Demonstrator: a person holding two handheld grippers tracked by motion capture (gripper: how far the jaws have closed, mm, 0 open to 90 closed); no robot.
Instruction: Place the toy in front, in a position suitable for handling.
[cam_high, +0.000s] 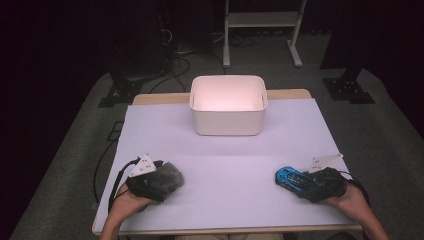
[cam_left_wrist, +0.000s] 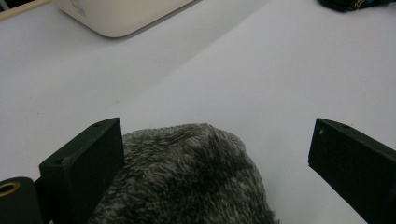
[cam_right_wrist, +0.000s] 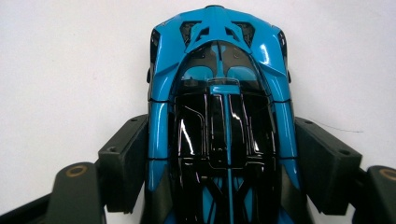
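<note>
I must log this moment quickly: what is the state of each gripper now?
Left gripper: open, jaws wide around the grey fuzzy cloth.
Right gripper: closed on the blue toy car, both jaws against its sides.

A white rectangular plastic tub (cam_high: 228, 105) stands at the far middle of the white-covered wooden table (cam_high: 225, 165). Near the front edge, a grey fuzzy fabric lump (cam_high: 169, 174) lies at the left between the left gripper's (cam_high: 162, 177) jaws, touching one of them. Well apart at the right, a blue and black toy car (cam_high: 290, 178) sits between the right gripper's (cam_high: 297, 182) jaws, nose away from the hand.
</note>
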